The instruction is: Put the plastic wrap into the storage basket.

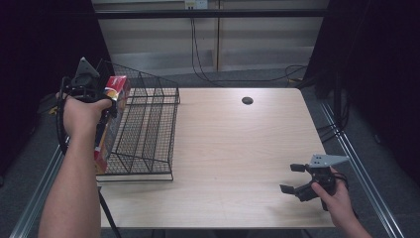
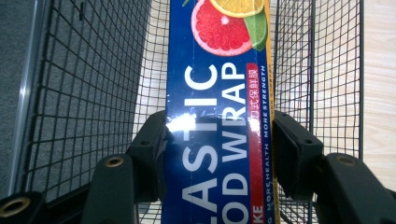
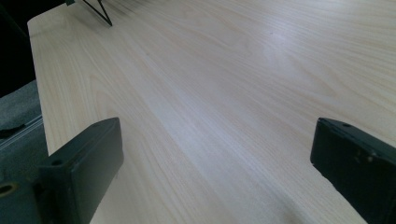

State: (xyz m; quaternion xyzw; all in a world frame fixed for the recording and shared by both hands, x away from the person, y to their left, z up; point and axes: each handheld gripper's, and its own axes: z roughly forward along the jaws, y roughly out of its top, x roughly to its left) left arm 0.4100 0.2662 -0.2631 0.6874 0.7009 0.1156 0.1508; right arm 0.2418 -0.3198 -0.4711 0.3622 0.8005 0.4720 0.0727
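My left gripper (image 2: 217, 140) grips the plastic wrap box (image 2: 217, 93) over the wire rack (image 1: 143, 124), unreleased; right gripper (image 1: 296, 178) gapes empty at lower right

Left gripper (image 2: 219, 140) jaws clamped on plastic wrap box (image 2: 217, 112) w/ wire basket (image 2: 84, 93) behind.

A light wood bench (image 1: 233, 163) has a small dark round hole (image 1: 247, 100) near its far edge. A black wire rack (image 1: 148, 129) stands on its left side. Black cables (image 1: 208, 69) lie on the grey floor (image 1: 237, 77) beyond the bench.
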